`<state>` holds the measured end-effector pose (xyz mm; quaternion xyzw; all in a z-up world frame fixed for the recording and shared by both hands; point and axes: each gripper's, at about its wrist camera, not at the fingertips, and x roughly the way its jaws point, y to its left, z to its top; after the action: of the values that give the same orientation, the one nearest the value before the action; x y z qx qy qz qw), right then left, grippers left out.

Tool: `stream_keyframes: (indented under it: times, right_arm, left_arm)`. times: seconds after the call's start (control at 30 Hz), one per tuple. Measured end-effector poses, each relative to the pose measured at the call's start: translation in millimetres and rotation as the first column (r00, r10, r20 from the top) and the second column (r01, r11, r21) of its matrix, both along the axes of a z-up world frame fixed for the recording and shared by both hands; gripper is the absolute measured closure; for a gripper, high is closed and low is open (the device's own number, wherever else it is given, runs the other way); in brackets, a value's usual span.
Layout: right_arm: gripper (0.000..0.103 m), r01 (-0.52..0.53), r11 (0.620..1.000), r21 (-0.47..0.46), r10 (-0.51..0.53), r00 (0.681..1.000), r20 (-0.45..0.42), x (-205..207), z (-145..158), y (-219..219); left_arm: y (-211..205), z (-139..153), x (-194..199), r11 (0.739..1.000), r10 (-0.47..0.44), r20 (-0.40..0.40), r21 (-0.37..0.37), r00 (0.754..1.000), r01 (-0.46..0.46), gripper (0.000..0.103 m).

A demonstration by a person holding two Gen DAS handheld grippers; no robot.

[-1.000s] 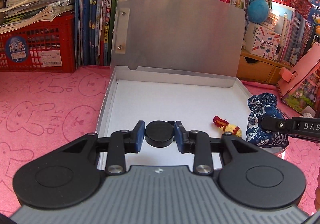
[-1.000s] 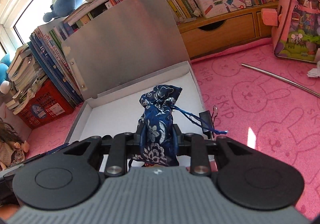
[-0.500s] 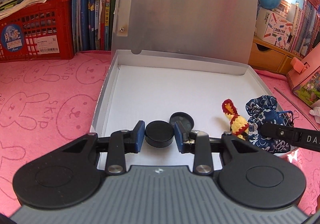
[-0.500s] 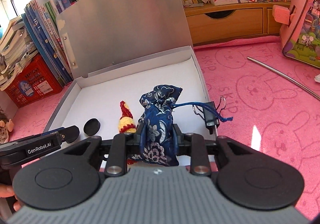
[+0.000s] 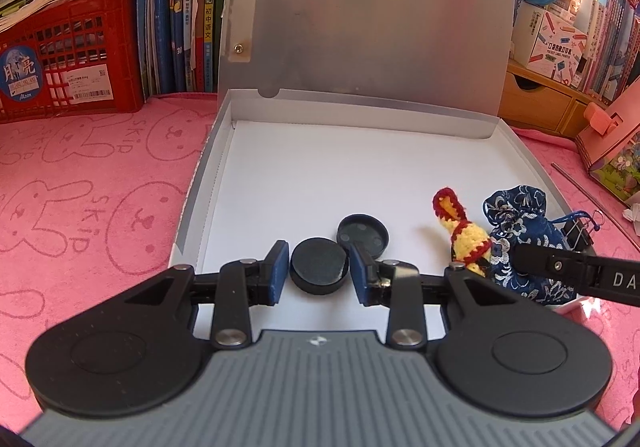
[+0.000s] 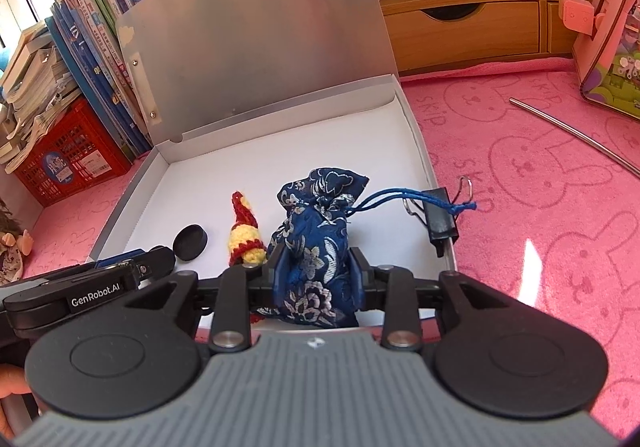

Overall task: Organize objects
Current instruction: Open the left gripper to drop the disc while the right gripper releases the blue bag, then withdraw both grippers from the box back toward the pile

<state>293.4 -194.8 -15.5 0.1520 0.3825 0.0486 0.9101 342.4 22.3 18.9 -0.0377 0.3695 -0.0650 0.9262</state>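
Pink cloth printed with rabbits (image 5: 92, 183) covers the surface, and on it lies a shallow white box (image 5: 320, 175) with its silvery lid (image 5: 360, 31) standing up at twelve o'clock. The left gripper (image 5: 319, 272) hangs over the box's near edge at six o'clock; its jaws are opening, a black round disc (image 5: 319, 271) sits between the blue pads, and a thin gap shows on each side of it. A matching black cap (image 5: 363, 235) lies open side up at one o'clock of the disc, just beside it. At three o'clock stands a red and yellow crocheted piece (image 5: 464, 231), touching a blue floral drawstring pouch (image 6: 314, 247). The right gripper (image 6: 314, 279) is at that pouch, jaws opening, the pouch between the pads; whether they press on it I cannot tell. A black binder clip (image 6: 440, 223) grips the box's right wall.
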Motion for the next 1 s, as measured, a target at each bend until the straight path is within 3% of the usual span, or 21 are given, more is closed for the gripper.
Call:
stream_keyframes:
  times: [0.07,0.1,0.17,0.2,0.6,0.77,1.0]
  right_arm:
    - [0.045,-0.004,1.000,-0.013,0.004,1.000,0.004,-1,1,1]
    - [0.042,-0.006,1.000,-0.021,0.006,1.000,0.007,-2,2,3]
    - [0.039,-0.012,0.999,-0.034,0.013,1.000,0.014,-5,5,4]
    - [0.036,-0.014,0.999,-0.038,0.015,1.000,0.016,-6,7,5]
    - [0.009,-0.023,0.997,-0.067,0.030,0.994,0.108,-29,43,1]
    - [0.006,-0.045,0.996,-0.078,0.056,0.988,0.147,-43,61,1]
    - [0.000,-0.060,0.994,-0.086,0.077,0.976,0.203,-68,81,-2]
  left_arm:
    - [1,2,-1,1.000,0.004,-0.002,-0.005,1.000,-0.004,0.048]
    - [2,3,-2,1.000,0.001,0.006,-0.008,1.000,-0.001,0.044]
    - [2,7,-6,1.000,0.006,0.019,0.002,1.000,-0.006,0.026]
    - [1,9,-7,1.000,0.005,0.022,0.011,1.000,-0.005,0.023]
    - [0,42,-39,0.999,-0.045,0.117,-0.002,0.992,0.045,0.016]
    - [-4,57,-63,0.996,-0.084,0.162,-0.006,0.983,0.086,0.009]
    - [-6,74,-95,0.992,-0.126,0.216,0.003,0.968,0.128,0.008]
